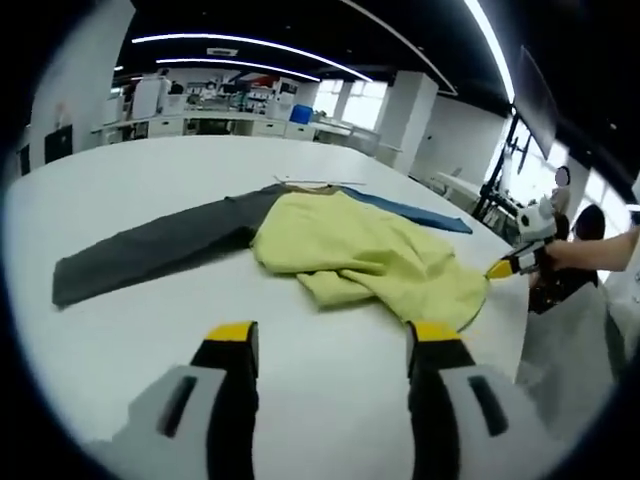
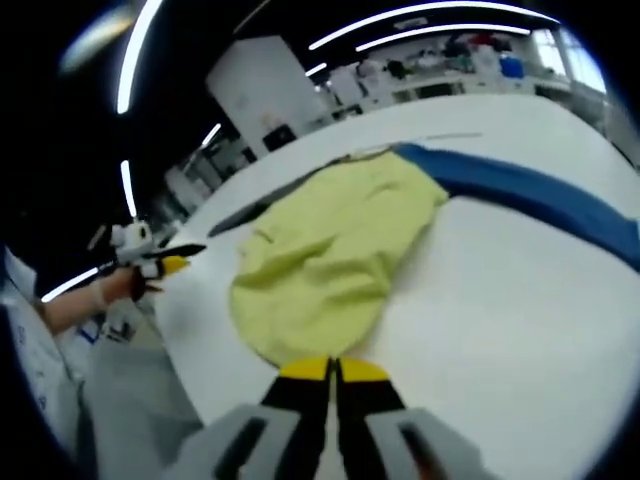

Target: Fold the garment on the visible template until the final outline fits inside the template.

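Beyond left gripper [image 1: 332, 345], yellow garment [image 1: 370, 255].

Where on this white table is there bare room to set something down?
Bare white table lies between the open left gripper and the dark grey strip, and beyond the blue strip. It is crowded around the crumpled yellow-green garment, whose edge the right gripper pinches.

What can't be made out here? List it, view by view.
- Left gripper view: part of the grey strip and blue strip lies hidden under the yellow garment.
- Right gripper view: the right gripper has its jaws together at the garment's hem; cloth between them can't be confirmed. The blue strip runs off the frame edge.
- Template outline: not discernible on the white table.
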`<state>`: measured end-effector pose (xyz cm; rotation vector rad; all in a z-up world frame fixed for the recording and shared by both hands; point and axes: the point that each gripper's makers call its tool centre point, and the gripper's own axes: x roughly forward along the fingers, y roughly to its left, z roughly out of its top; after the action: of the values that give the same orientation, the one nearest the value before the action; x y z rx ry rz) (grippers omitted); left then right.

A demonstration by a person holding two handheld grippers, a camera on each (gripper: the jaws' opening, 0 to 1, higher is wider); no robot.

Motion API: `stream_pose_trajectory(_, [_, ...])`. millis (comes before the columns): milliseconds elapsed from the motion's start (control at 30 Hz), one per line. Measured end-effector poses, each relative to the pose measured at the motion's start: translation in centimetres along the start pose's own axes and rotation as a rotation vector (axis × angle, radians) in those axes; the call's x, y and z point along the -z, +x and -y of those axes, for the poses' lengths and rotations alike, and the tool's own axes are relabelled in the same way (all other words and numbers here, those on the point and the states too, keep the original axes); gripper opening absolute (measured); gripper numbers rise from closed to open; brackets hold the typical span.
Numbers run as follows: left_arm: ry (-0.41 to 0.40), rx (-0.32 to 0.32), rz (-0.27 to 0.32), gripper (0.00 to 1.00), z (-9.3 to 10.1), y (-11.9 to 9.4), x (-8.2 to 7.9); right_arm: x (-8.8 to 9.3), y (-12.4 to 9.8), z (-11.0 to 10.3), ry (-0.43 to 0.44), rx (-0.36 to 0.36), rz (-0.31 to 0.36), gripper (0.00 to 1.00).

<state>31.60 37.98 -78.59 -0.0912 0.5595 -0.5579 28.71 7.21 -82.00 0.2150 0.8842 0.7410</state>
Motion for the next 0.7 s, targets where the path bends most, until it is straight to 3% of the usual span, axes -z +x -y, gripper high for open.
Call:
stream_pose_trajectory(233, [0.384, -0.024, -0.021, 0.4, 0.5, 2.8, -1.7, -0.2, -0.2, -0.1, 0.025, -0.001, 0.019, 0.0])
stream_pose_trajectory(300, [0.445, -0.011, -0.042, 0.37, 0.8, 3.3, -1.9, -0.3, -0.2, -0.1, 0.029, -0.002, 0.021, 0.0])
stream_pose_trajectory(367, [0.521, 0.05, -0.099, 0.36, 1.6, 4.3, -1.4, -0.3, -0.3, 0.1, 0.031, -0.002, 0.023, 0.0])
stream_pose_trajectory(633, [0.864, 0.165, -0.246, 0.3, 2.0, 6.4, 0.1, -0.5, -0.6, 0.5, 0.053, 0.003, 0.038, 0.0])
stream_pose_trajectory(700, [0.891, 0.179, -0.269, 0.25, 1.9, 6.8, 0.4, -0.4, -0.6, 0.4, 0.057, 0.003, 0.04, 0.0])
